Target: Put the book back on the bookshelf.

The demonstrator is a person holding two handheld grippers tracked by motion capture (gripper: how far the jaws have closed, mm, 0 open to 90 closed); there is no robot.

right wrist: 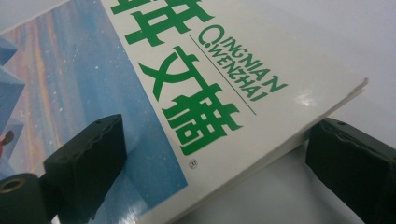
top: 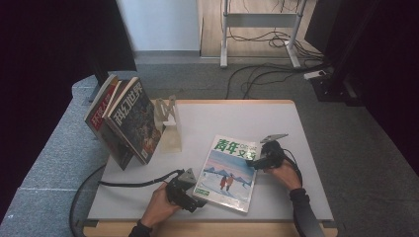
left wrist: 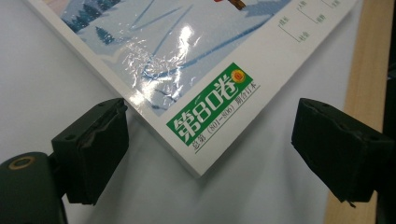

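Left tongs (top: pixel 196 193): my left hand (top: pixel 157 207) holds them low at the magazine's (top: pixel 230 172) near left corner, jaws wide, the corner between them.
Right tongs (top: pixel 253 161): jaws wide around the far right corner, one over the cover.
Magazine: flat near the table's (top: pixel 276 118) middle, long side running near to far, tipped slightly right.
Room: books (top: pixel 123 121) lean far left; grey floor.

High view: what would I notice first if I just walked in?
Probably the magazine with the snowy blue cover, lying flat near the front of the table. The left gripper sits open at its near corner and the right gripper open at its far corner. Behind, to the left, books lean in a stand.
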